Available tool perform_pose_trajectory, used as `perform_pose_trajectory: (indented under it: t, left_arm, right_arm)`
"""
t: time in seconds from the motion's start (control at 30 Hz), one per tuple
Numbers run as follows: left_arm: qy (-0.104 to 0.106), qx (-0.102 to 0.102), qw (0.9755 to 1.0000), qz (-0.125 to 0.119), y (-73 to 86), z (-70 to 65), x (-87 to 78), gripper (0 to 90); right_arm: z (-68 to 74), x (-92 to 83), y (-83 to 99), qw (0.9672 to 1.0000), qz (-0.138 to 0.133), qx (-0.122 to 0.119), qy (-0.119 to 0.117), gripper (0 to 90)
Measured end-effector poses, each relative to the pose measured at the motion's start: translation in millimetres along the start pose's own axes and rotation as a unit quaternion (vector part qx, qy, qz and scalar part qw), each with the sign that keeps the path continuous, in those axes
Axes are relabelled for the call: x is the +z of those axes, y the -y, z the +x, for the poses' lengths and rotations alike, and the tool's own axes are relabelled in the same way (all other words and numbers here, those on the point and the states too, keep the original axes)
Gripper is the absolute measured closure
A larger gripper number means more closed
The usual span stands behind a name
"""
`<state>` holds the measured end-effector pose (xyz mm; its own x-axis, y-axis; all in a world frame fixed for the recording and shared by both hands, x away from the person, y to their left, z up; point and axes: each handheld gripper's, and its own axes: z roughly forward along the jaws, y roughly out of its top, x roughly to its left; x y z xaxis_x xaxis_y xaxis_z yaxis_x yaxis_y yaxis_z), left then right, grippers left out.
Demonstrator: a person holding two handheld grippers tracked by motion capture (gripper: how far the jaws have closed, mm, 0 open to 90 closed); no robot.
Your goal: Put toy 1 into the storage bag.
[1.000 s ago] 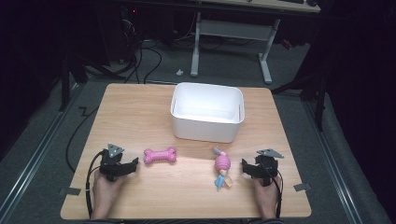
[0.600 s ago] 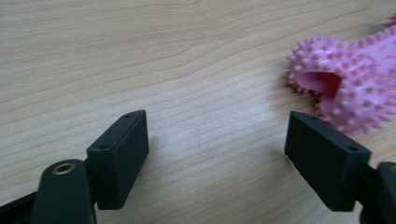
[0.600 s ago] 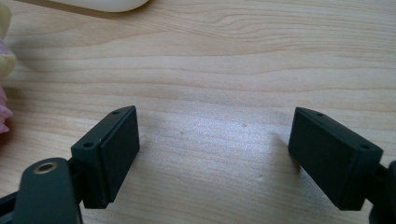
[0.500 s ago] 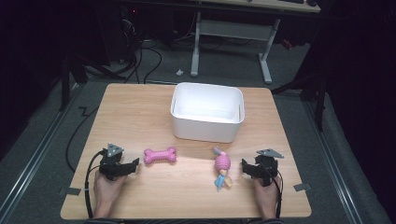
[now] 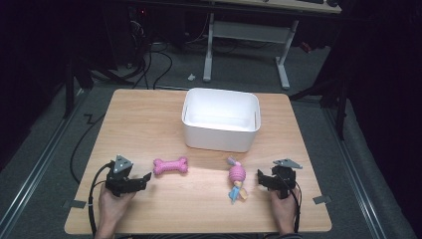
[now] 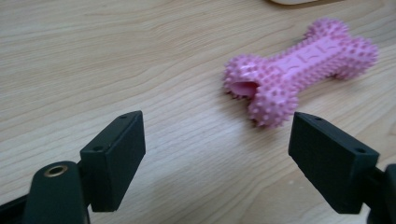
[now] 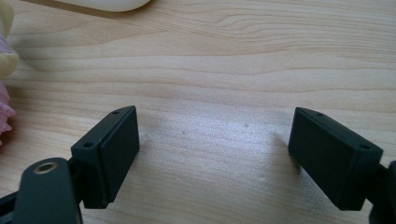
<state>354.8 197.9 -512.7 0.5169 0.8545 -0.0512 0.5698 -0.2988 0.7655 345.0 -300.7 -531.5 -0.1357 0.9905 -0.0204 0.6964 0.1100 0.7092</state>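
The pink spiked bone toy (image 5: 170, 165) lies flat on the wooden surface (image 5: 149, 124), near its front edge and left of centre, just beside the left claw (image 5: 145, 177). In the left gripper view the bone toy (image 6: 299, 74) sits beyond the 2 black jaws, towards the right one, touching neither. That claw stands wide apart with nothing between its jaws. A pink ball toy with pale rope tails (image 5: 237, 180) lies to the right of the bone, just beside the right claw (image 5: 260, 179), which is also spread wide over bare wood and grips nothing. The white bin (image 5: 221, 119) stands behind both toys, near the middle of the surface.
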Motion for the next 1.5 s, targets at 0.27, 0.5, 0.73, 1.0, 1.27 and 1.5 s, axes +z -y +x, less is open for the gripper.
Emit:
perform_pose_trajectory:
  t: [0.27, 0.5, 0.73, 1.0, 1.27, 1.5]
  left_arm:
    - [0.019, 0.017, 0.9996, 0.012, -6.7, -15.9, 7.8, 20.9]
    - [0.021, 0.032, 0.999, 0.024, -12.1, -28.4, 19.4, 25.0]
    - [0.015, 0.035, 0.9988, 0.031, -13.8, -32.1, 28.9, 33.6]
    - [0.015, 0.032, 0.9989, 0.032, -12.9, -33.4, 36.6, 44.3]
    - [0.007, 0.029, 0.999, 0.034, -12.4, -35.4, 39.2, 57.0]
    - [0.008, 0.021, 0.9993, 0.03, -12.3, -34.2, 38.3, 60.7]
  right_arm:
    - [0.5, -0.3, 0.1, 1.0, 0.001, -0.001, -0.002, 16.4]
    - [0.5, -0.1, 0.2, 1.0, 0.0, -0.003, -0.003, 16.4]
    - [0.9, -0.2, 0.2, 1.0, 0.0, -0.002, -0.003, 16.4]
    - [0.9, -0.2, 0.3, 1.0, 0.0, -0.003, -0.004, 16.4]
    - [1.0, -0.4, 0.3, 1.0, 0.0, -0.006, -0.006, 16.4]
    - [1.1, -0.3, 0.2, 1.0, 0.0, -0.006, -0.006, 16.4]
